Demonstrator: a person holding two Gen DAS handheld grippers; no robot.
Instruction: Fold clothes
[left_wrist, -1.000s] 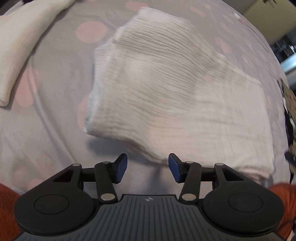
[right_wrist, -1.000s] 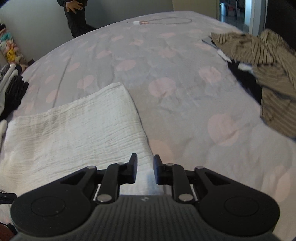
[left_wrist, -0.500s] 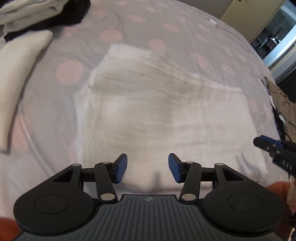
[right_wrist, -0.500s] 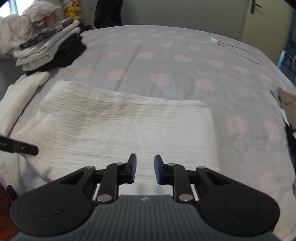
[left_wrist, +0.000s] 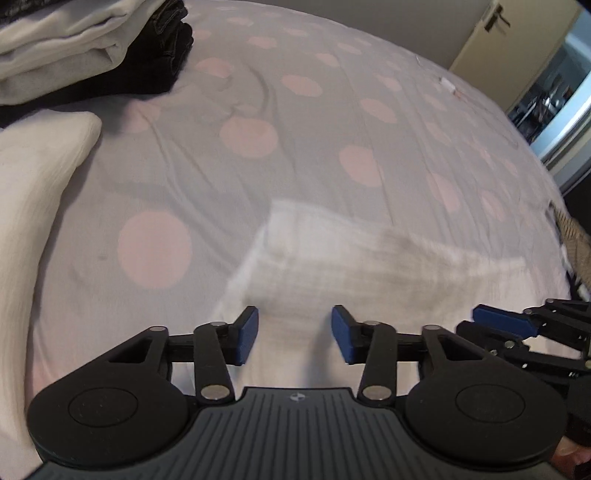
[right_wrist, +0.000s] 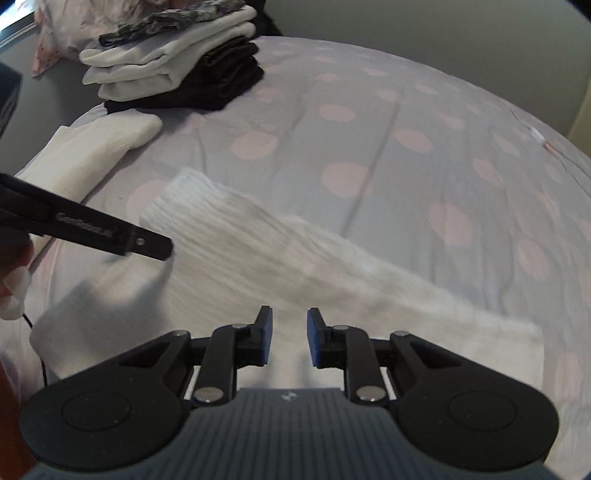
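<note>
Left wrist view: white crinkled-weave folded cloth (left_wrist: 369, 266), blurred, lies flat on grey bedsheet w/ pink round dots (left_wrist: 295, 122), just ahead of and partly under the left gripper (left_wrist: 294, 334). Its blue-padded jaws stand wide apart, nothing between them. Right gripper (left_wrist: 491, 325) enters at the right edge over the cloth's right end; can't tell its jaw gap from here. Cream rounded folded textile (left_wrist: 40, 177) at left, well apart from the cloth. Stack of folded clothes, pale grey over black (left_wrist: 110, 48), top left.

Right wrist view: same cloth (right_wrist: 295, 266), ribbed texture, long rectangle running diagonally from upper left to lower right, directly ahead of the right gripper (right_wrist: 290, 338). Jaws parted by a narrow gap, empty. Left gripper's black arm (right_wrist: 92, 229) reaches in from the left, tip over the cloth's left part; touching or not — can't tell. Embossed lettering on that arm, too blurred to read. Folded stack (right_wrist: 173, 70) and cream textile (right_wrist: 99, 155) upper left.
</note>
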